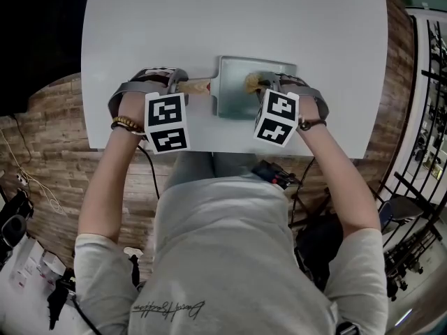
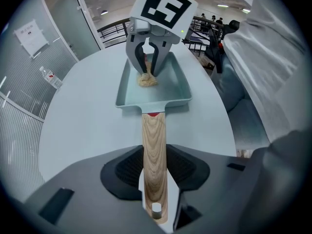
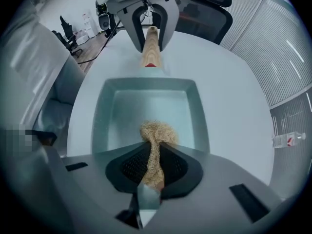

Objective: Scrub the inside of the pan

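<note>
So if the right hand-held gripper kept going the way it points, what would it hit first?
The floor of the pan. The right hand-held gripper points down into it, shut on a fibrous scrubber whose tuft seems to rest on that floor, though contact is hard to confirm.

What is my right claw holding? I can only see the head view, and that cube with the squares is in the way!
Observer: The right gripper view shows your right claw shut on a tan, stringy scrubber.
Operator: Is it scrubbing anything?
Observer: The left gripper view shows its bottom resting on the floor of the pan.
Operator: And my other one?
Observer: Your left claw is clamped on the wooden handle, near the end with the hole.
</note>
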Tool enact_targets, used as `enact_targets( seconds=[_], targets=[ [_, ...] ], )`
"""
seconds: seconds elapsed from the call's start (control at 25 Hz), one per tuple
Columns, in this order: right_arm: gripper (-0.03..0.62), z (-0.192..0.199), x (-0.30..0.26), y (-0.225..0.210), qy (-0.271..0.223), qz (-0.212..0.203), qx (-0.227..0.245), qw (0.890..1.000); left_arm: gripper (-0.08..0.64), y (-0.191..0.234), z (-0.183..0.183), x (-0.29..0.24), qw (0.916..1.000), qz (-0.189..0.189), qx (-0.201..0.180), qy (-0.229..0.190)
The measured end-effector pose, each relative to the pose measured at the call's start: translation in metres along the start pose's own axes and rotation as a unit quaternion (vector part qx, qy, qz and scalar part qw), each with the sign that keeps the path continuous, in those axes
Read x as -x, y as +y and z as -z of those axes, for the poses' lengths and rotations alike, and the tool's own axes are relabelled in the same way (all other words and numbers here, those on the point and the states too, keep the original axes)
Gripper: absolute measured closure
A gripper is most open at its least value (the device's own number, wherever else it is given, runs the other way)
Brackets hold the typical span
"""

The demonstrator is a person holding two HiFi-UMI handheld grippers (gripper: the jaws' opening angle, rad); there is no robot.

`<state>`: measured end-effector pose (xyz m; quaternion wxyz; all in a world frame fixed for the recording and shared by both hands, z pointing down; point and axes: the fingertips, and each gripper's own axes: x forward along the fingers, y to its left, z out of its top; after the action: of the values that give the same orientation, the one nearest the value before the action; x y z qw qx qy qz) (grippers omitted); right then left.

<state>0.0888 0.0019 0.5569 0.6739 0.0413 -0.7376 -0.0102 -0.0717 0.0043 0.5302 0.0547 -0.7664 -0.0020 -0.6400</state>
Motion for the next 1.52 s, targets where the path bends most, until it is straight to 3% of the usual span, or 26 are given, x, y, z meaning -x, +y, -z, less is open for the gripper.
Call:
enact_targets(
  seconds=[0.4,0.52,0.64,0.76,1.08,1.52],
  targets=[
    [0.524,0.007,0.004,0.051,0.014,-0.089,0.006,0.996,0.410,0.004,0.000,-0.003,1.0000,-0.003,-0.004,0.004],
    [0.525,0.008,0.005,0.055,0.015,-0.096,0.008,0.995,0.410,0.004,-0.001,-0.003,1.0000,-0.004,-0.005,0.005],
    [0.525,0.008,0.005,0.055,0.016,-0.087,0.011,0.996,0.410,0.003,-0.002,-0.003,0.9999,-0.004,-0.009,0.007],
    [0.523,0.009,0.005,0.045,0.010,-0.052,0.010,0.999,0.410,0.001,-0.002,-0.001,0.9998,-0.003,-0.017,0.007],
    [0.522,0.016,-0.004,-0.020,0.017,0.004,-0.023,1.000,0.410,-0.002,0.000,-0.001,0.9998,0.002,-0.018,0.003],
    [0.523,0.018,-0.003,-0.035,0.028,0.030,-0.005,0.999,0.410,-0.001,0.001,0.000,0.9999,-0.006,-0.008,0.010]
  ],
)
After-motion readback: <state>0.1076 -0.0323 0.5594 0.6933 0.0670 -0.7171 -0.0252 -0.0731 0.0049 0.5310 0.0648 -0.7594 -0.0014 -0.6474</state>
